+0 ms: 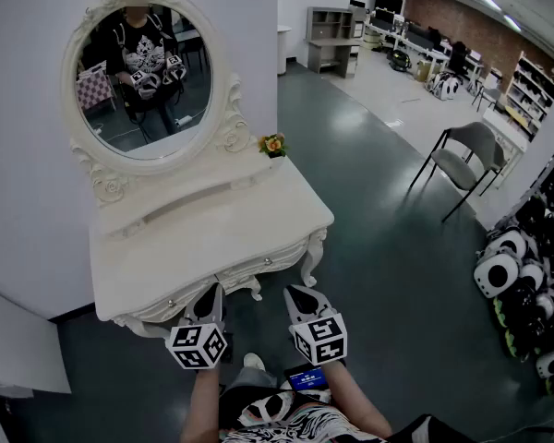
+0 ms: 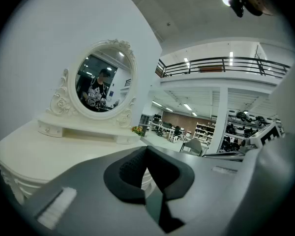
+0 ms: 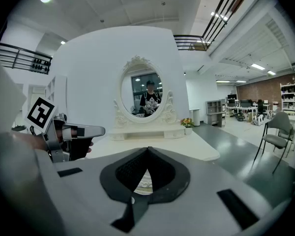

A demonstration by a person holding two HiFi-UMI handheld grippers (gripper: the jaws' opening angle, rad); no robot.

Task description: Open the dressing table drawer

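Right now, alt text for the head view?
The left gripper and right gripper, jaws shut and empty, hover side by side before the closed drawer of a white dressing table. An oval mirror and small flower stand on top.

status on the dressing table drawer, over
Left gripper and right gripper both shut, empty, in front of the dressing table. Drawer closed, knob not gripped. Nothing seen in the way.
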